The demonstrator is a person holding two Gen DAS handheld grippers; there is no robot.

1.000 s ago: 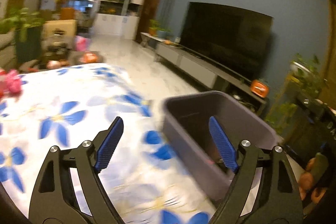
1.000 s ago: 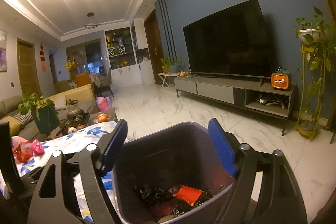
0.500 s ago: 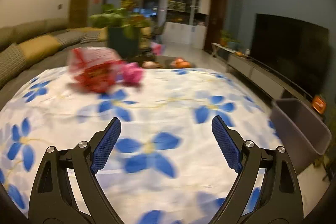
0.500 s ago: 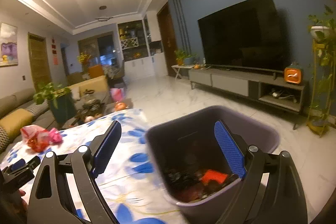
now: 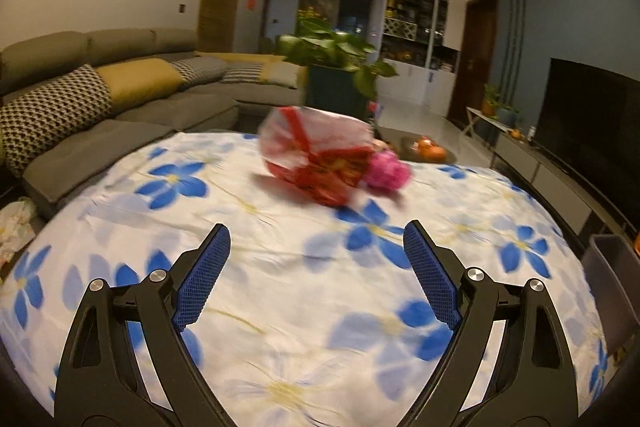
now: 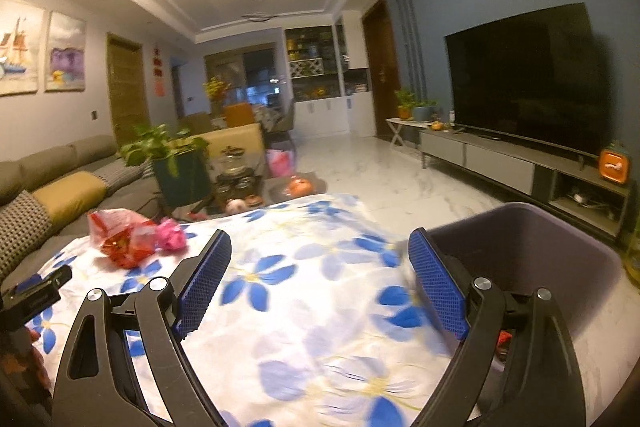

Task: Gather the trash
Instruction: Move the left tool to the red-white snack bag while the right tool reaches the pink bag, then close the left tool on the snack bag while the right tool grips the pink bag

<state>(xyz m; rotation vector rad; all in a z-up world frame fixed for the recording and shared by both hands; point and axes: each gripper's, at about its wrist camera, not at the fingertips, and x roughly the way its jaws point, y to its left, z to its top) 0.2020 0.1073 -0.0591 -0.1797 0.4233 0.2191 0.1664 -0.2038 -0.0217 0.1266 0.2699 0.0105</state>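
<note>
Left wrist cam has my left gripper (image 5: 316,269) hanging over the table with its jaws spread wide and nothing between them. Straight ahead of it, well apart from the blue pads (image 5: 202,281), the trash sits on the flowered tablecloth (image 5: 280,307): a crumpled red and clear plastic bag (image 5: 318,157) with a pink wad (image 5: 386,173) touching its right side. Both are kinda blurry so I can't make out more than that. The grey bin (image 5: 608,287) peeks in at the far right edge of the table. On the right wrist cam, my right gripper (image 6: 320,277) is wide open too, also holding nothing, over the cloth with the bin (image 6: 532,247) just beside its right finger. Some red stuff shows low inside the bin. From this side the red bag (image 6: 124,241) and pink wad (image 6: 172,235) are off at the far left of the table, near the sofa (image 6: 48,183) and the potted plant (image 6: 172,163).
</note>
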